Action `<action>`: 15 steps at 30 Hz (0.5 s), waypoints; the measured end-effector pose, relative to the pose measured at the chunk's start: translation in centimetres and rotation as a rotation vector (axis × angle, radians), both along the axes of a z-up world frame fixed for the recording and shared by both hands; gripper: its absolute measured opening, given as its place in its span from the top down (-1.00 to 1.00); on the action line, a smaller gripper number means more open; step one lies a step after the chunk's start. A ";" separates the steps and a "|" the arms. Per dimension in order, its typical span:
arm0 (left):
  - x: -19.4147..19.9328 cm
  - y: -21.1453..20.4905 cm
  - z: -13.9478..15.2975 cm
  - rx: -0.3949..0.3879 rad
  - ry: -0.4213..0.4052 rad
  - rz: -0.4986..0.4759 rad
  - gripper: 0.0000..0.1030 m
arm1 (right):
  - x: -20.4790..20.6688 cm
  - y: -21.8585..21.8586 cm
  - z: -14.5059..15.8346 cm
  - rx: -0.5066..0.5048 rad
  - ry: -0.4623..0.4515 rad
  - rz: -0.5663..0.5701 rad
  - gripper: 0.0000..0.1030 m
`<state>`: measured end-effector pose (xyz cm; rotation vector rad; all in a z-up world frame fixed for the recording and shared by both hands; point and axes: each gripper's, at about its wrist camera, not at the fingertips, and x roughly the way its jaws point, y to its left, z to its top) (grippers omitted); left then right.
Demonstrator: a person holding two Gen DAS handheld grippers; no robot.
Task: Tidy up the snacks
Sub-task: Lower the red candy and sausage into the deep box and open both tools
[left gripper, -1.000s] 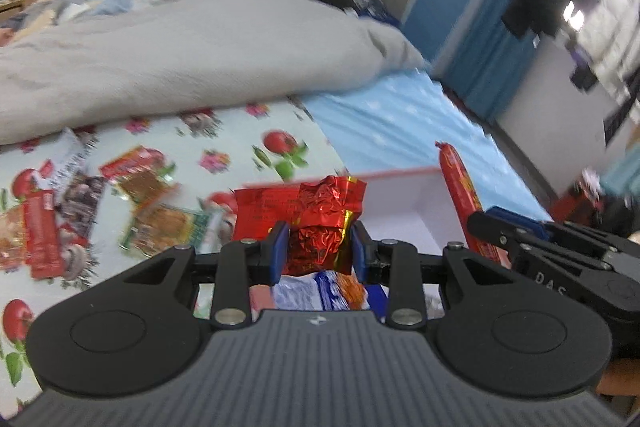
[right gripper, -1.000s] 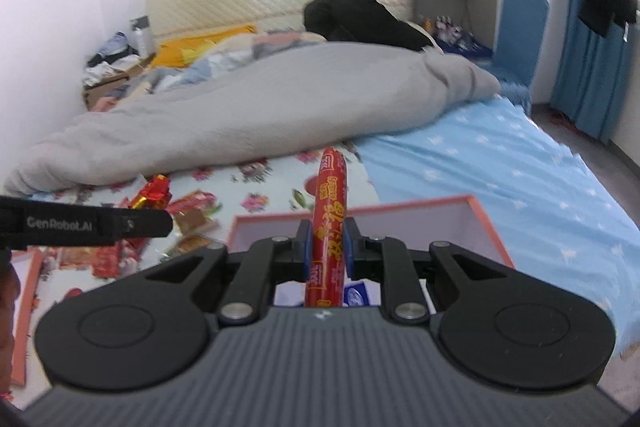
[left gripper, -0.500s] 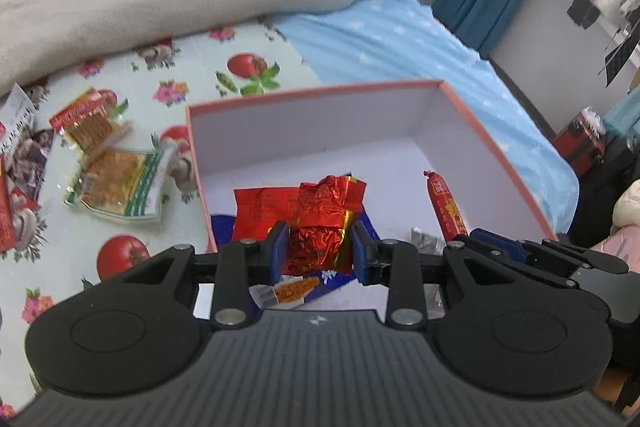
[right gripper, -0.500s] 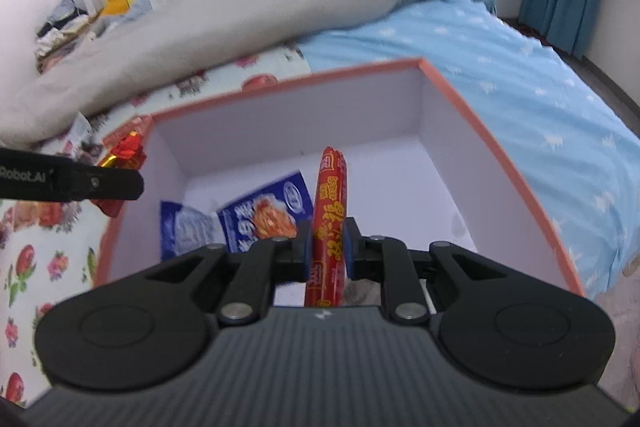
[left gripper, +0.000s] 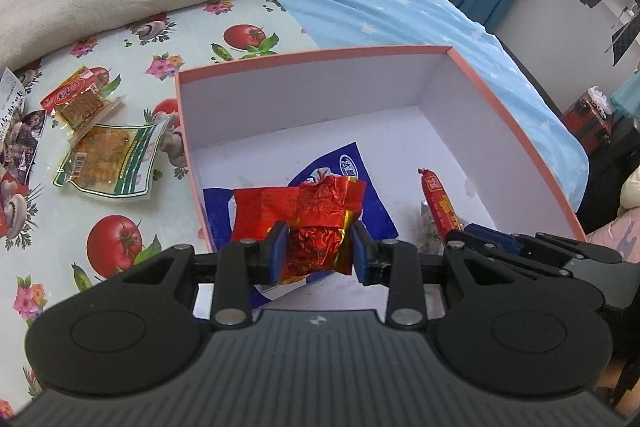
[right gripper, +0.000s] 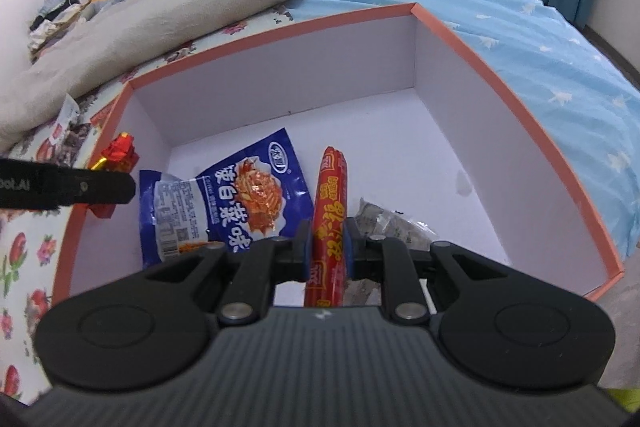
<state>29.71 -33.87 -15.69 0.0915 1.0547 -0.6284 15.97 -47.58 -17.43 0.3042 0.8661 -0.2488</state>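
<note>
Your left gripper (left gripper: 317, 255) carries part of a white word ending "bot.AI" along one finger, seen from the right wrist camera. The blue packet (right gripper: 224, 205) in the box (right gripper: 472, 39) bears large white Chinese characters and a round logo. Beside it lies a clear wrapper (right gripper: 394, 223), its print too blurred to read. The box, white inside with an orange rim, sits on the flowered cloth (left gripper: 120, 227), near the cloth's edge by the blue sheet (left gripper: 400, 7).

Your left gripper is clamped on a crumpled red foil packet (left gripper: 316, 215), hanging just inside the box's left wall above the blue packet. Your right gripper (right gripper: 327, 250) pinches a red sausage (right gripper: 330, 195) with yellow characters, pointing down over the box floor.

Two orange snack packs (left gripper: 100, 151) lie on the cloth outside the left wall.
</note>
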 end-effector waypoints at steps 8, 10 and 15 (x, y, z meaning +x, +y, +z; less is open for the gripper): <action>-0.6 0.7 1.1 0.000 -0.021 0.003 -0.02 | 0.2 -0.2 0.4 0.004 -0.002 -0.014 0.60; -0.9 1.2 1.5 -0.005 -0.035 0.004 -0.08 | 0.1 -0.2 0.9 -0.005 -0.015 -0.016 0.60; -1.2 2.6 2.9 -0.023 -0.061 0.023 -0.09 | -0.2 0.1 2.7 -0.011 -0.065 -0.019 0.22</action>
